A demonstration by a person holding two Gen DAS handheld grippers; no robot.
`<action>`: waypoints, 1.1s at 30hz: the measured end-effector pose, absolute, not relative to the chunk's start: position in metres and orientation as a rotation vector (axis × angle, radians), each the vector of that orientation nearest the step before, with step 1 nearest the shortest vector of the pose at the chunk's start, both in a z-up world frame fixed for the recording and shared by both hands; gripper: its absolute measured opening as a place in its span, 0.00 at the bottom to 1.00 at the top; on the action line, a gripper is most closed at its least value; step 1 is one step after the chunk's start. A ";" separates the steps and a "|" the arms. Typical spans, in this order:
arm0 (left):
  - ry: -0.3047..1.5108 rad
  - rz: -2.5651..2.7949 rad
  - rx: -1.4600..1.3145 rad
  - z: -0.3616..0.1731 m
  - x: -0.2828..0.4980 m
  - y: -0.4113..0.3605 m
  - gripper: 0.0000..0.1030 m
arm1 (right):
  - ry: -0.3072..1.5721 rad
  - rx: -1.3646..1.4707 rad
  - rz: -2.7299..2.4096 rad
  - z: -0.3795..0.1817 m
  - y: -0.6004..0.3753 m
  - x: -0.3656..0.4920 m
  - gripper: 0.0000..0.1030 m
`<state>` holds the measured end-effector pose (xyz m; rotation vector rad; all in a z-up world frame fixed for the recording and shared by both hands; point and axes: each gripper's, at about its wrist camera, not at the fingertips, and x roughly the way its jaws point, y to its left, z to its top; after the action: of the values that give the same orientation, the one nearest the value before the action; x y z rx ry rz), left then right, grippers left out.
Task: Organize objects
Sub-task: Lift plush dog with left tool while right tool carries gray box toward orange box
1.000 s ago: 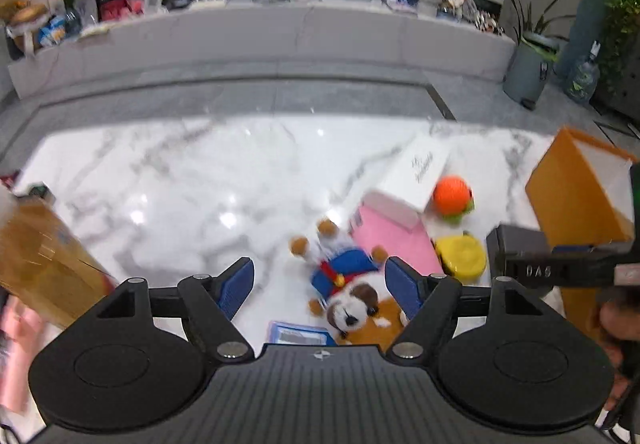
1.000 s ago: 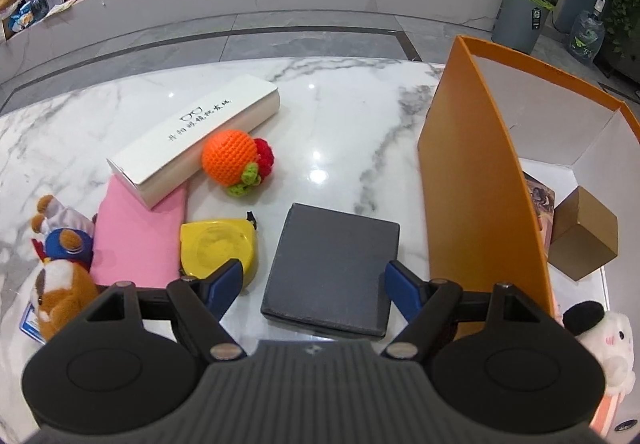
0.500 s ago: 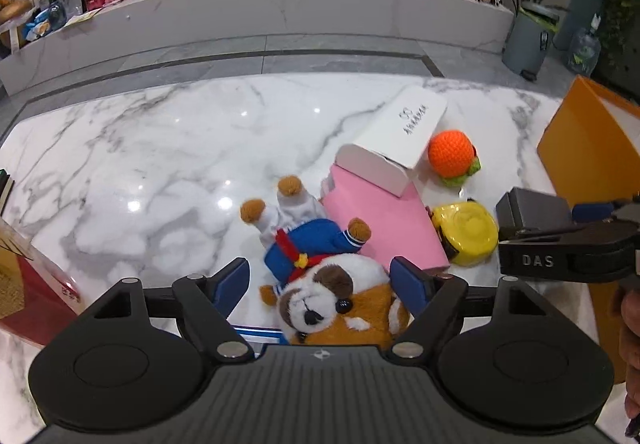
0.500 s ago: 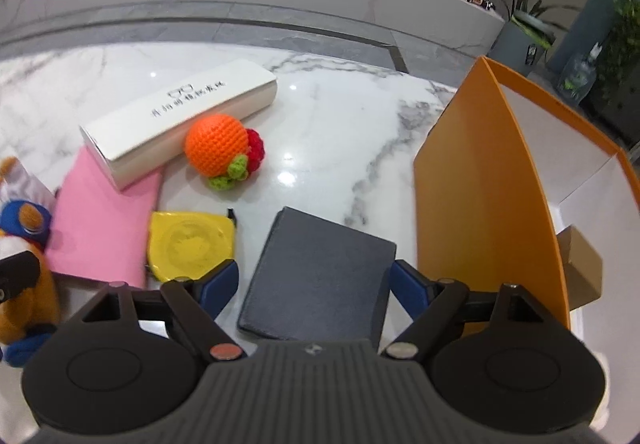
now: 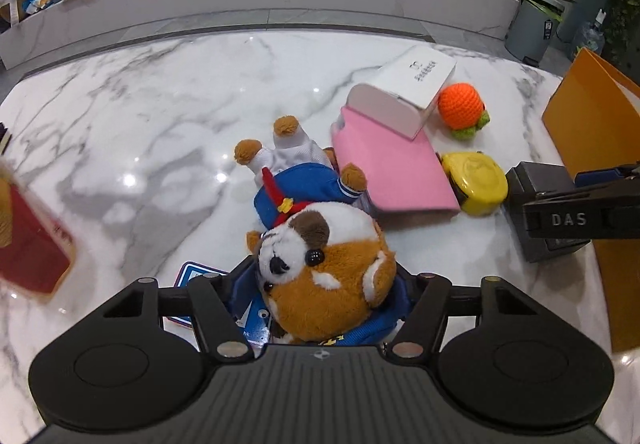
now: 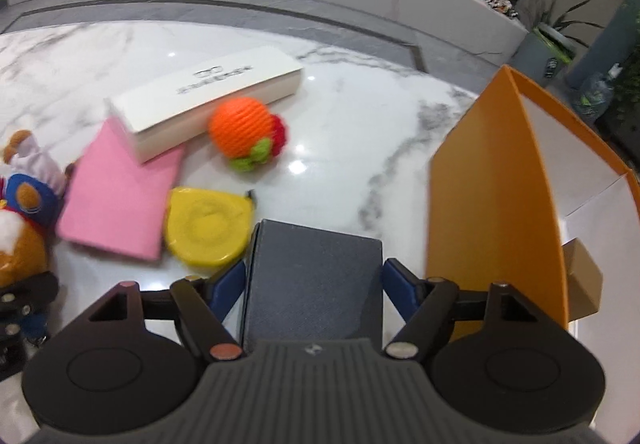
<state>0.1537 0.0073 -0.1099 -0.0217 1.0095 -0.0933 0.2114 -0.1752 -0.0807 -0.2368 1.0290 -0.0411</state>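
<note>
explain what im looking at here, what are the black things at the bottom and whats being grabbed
There is no robot here. A person holds a two-finger gripper in each hand, and each one carries a wide-angle camera looking forward along its fingers. The black shapes at the bottom are the gripper bodies.

The left wrist view shows the left gripper with its fingers on either side of a plush dog, apparently closing on it; whether it grips yet is hard to tell. The right wrist view shows the right gripper with a dark grey box between its blue pads, and a small gap seems to remain.

On the marble table also lie a pink pad, a white box, an orange knitted ball and a yellow tape measure. On the right stands an orange bin, likely where things go.
</note>
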 end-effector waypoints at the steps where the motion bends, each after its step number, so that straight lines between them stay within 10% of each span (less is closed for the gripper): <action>1: 1.012 -0.094 -0.021 -0.109 0.151 0.009 0.72 | 1.035 -0.238 -0.028 -0.080 -0.173 0.208 0.74; 33: 1.058 -0.052 -0.062 -0.106 0.086 0.024 0.71 | 1.201 -0.192 0.177 -0.091 -0.152 0.163 0.75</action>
<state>0.0857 0.0243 -0.1058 -0.0621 1.0578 -0.0524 0.1629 -0.1522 -0.0907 -0.1917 1.2005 0.1769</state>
